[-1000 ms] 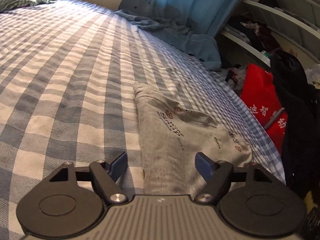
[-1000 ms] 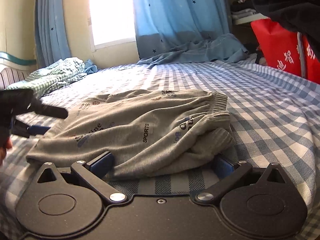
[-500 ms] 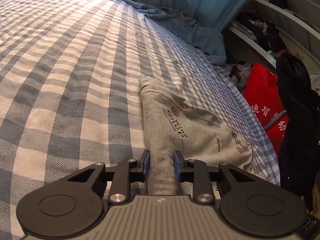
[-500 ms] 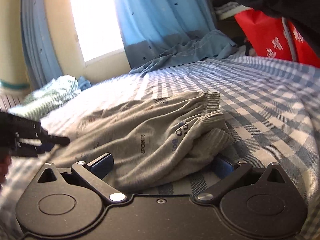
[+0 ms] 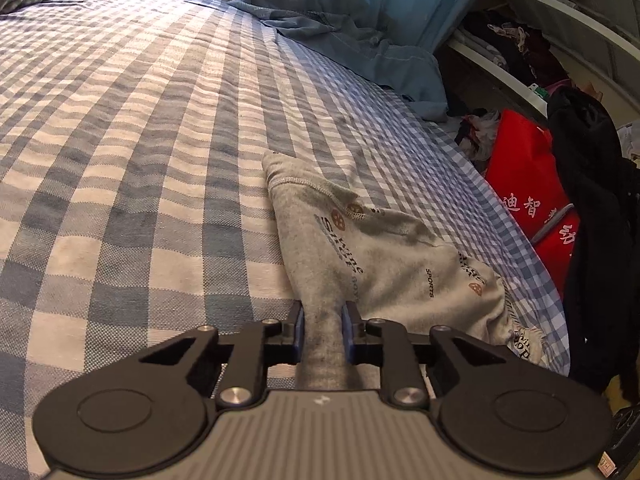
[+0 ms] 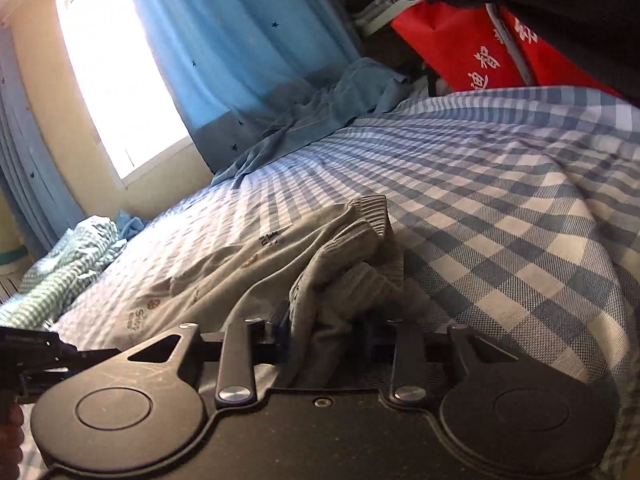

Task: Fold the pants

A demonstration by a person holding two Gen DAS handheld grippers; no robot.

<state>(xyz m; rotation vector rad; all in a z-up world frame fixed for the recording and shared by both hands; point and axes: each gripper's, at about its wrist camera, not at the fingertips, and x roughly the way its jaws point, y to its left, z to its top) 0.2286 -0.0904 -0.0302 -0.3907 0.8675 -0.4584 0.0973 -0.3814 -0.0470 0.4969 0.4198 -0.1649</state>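
Left wrist view: nearest, the left gripper (image 5: pixel 323 334) is closing, its blue pads pinching a bunched leg end of the grey knit pants (image 5: pixel 380 256). Printed lettering and a stitched hem mark the soft fabric, which lies on the blue-and-white checked bed (image 5: pixel 132 152). The right gripper (image 6: pixel 326 334) is closing on the ribbed waistband. Beyond the bed, a white shelf (image 5: pixel 532 0) holds heaped clothes.
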